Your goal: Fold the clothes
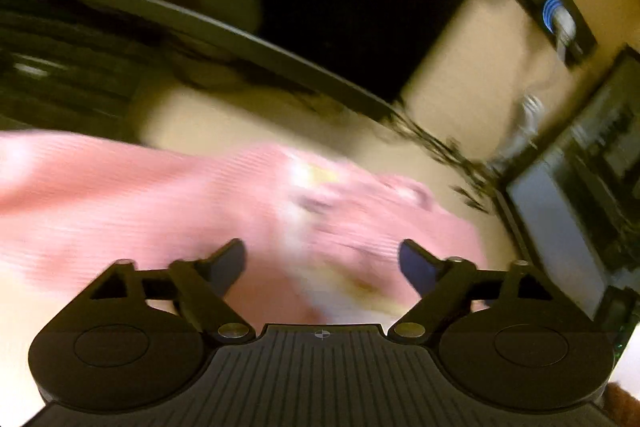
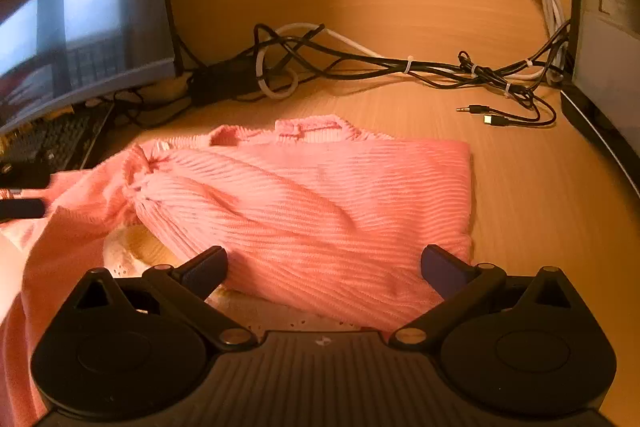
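A pink ribbed garment (image 2: 312,203) lies partly folded on the wooden desk (image 2: 540,211), its right side folded over and its neckline toward the back. A cream lace part (image 2: 136,247) shows under its left edge. My right gripper (image 2: 324,263) is open just above the garment's near edge, holding nothing. In the left wrist view, blurred by motion, the same pink garment (image 1: 160,203) lies below my left gripper (image 1: 322,259), which is open and empty.
A monitor (image 2: 80,19) and keyboard (image 2: 52,143) stand at the left. A tangle of black and white cables (image 2: 360,63) runs along the back of the desk. A computer case (image 2: 608,27) stands at the right. A dark curved desk edge (image 1: 240,35) crosses the left wrist view.
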`<state>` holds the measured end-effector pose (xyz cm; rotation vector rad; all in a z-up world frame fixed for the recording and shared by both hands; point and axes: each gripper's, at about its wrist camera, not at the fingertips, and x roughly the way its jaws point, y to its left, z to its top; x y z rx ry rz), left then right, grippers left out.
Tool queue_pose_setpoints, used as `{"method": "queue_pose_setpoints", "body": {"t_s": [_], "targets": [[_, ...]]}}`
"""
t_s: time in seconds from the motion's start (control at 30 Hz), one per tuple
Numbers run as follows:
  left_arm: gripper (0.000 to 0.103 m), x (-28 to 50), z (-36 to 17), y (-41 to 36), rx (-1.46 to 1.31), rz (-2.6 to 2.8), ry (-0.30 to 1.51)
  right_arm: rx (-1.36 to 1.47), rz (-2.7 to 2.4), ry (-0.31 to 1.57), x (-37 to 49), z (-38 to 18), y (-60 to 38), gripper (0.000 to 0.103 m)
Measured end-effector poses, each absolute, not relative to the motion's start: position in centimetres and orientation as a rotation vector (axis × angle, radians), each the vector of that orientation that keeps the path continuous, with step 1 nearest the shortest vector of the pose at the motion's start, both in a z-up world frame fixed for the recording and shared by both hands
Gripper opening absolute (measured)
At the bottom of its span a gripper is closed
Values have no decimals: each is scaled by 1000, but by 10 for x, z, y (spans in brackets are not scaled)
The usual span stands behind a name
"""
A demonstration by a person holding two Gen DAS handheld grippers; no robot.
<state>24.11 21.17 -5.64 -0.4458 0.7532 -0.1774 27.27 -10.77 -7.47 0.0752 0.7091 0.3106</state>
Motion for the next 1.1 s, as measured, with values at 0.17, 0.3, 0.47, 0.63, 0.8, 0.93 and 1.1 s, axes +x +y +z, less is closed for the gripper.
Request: {"method": "queue_pose_setpoints", "body": {"t_s": [0.17,0.3,0.47,0.63,0.8,0.93,1.1], "targets": [[71,211,-55,304,-546,193,699,84,310,704,272,-74,-107,103],[69,204,-71,337,-732,305,714,94,310,700,272,-74,-108,103],[62,229,-84,332,-776,325,713,162,283,674,265,-60,-119,103],[13,246,-77,323,-622,345,703,156,238,604,245,-41,-138,103],[8,240,-27,297,-446,268,544,222,174,595,229,-33,-172,103],[8,237,17,250,-349,83,423,270,137,552,216,-22,-194,103],[8,252,30,172,-352,-182,408,283,118,496,208,-2,-208,103]]}}
